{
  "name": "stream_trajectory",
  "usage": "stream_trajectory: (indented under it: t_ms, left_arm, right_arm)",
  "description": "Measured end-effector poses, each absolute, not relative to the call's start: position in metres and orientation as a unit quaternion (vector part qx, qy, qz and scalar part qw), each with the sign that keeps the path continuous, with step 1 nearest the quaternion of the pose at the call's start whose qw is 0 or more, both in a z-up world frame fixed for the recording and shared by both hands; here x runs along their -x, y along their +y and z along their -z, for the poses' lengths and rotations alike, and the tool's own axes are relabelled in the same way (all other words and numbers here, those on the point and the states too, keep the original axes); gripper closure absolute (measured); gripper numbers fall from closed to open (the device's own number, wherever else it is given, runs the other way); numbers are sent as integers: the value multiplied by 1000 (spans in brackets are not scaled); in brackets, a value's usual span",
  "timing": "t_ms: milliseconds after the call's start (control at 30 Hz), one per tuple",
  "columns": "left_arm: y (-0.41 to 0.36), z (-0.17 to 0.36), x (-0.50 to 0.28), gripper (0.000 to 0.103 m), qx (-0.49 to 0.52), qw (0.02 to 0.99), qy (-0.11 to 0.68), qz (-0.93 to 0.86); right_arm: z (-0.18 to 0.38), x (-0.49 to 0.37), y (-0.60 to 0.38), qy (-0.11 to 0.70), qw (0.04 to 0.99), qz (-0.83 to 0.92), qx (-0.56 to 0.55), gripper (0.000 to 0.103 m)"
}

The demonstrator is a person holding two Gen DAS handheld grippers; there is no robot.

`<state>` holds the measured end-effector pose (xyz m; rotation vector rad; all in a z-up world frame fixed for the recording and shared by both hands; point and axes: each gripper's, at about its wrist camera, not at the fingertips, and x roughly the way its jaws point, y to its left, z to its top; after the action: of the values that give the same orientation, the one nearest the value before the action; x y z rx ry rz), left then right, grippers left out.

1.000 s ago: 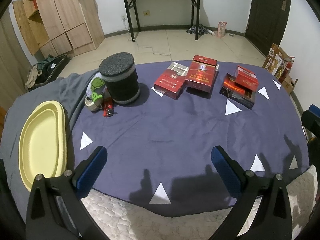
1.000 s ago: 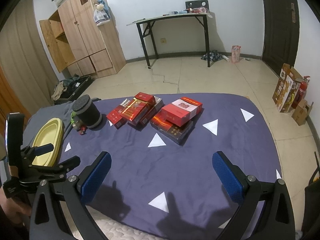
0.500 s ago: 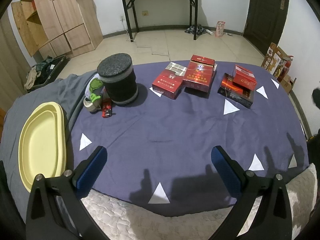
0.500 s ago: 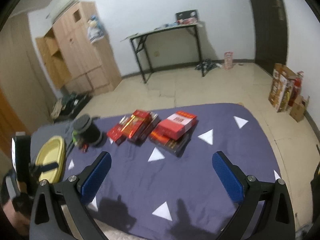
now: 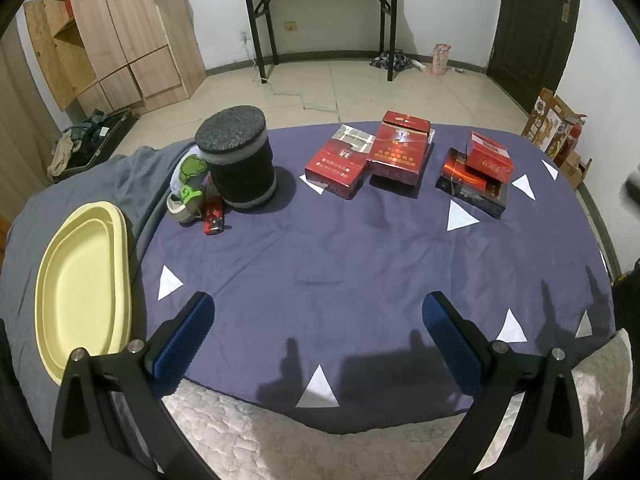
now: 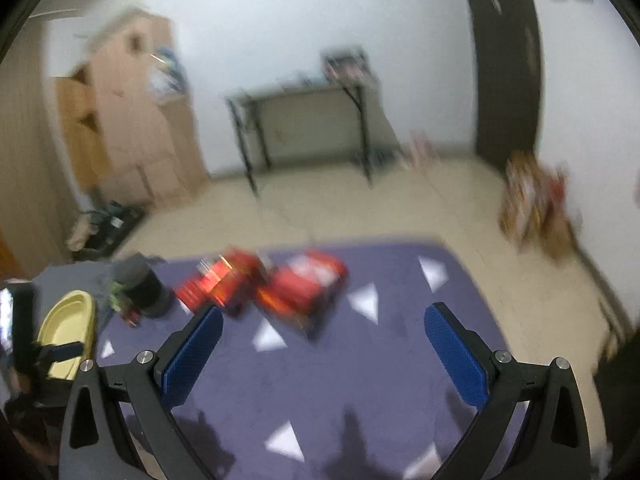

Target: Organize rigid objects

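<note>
Several red boxes [image 5: 396,154] lie in stacks at the far side of the dark blue cloth [image 5: 340,248]; another stack [image 5: 478,172] is to their right. A black cylinder [image 5: 238,164] stands at the far left, with a green toy [image 5: 188,188] and a small red toy car [image 5: 213,218] beside it. My left gripper [image 5: 318,338] hangs open near the cloth's front edge, holding nothing. My right gripper [image 6: 320,350] is open and raised well above the cloth; its view is blurred, with the red boxes [image 6: 276,284] ahead and the left gripper [image 6: 44,352] at the far left.
A yellow oval tray [image 5: 84,292] lies on the grey blanket at the left. A quilted white mattress [image 5: 280,440] shows under the cloth's front edge. Beyond are a wooden wardrobe [image 5: 120,40], a black-legged table [image 5: 320,16], a dark door [image 5: 532,20] and cardboard boxes [image 5: 556,132] on the floor.
My right gripper has lifted and tilted upward, so its view shows more of the room and is now blurred. The left gripper has barely moved. Nothing on the cloth has shifted.
</note>
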<state>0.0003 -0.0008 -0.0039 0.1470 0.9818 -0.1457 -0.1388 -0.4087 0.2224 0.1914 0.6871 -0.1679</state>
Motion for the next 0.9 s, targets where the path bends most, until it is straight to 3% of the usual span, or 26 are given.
stream_trajectory:
  t_ms: [133,400,900]
  left_arm:
    - [-1,4,0,0,-69,878,469,70]
    - [-2,5,-1,0,-71,878,469,72]
    - [-2,1,0,0,-66,880,463,82]
  right_arm:
    - [-196,129,-406,388,916,73,-70,1]
    - [-212,139,-393,340,939,46,-32,1]
    - [-203,120,-406,395,916,-13,-74,0]
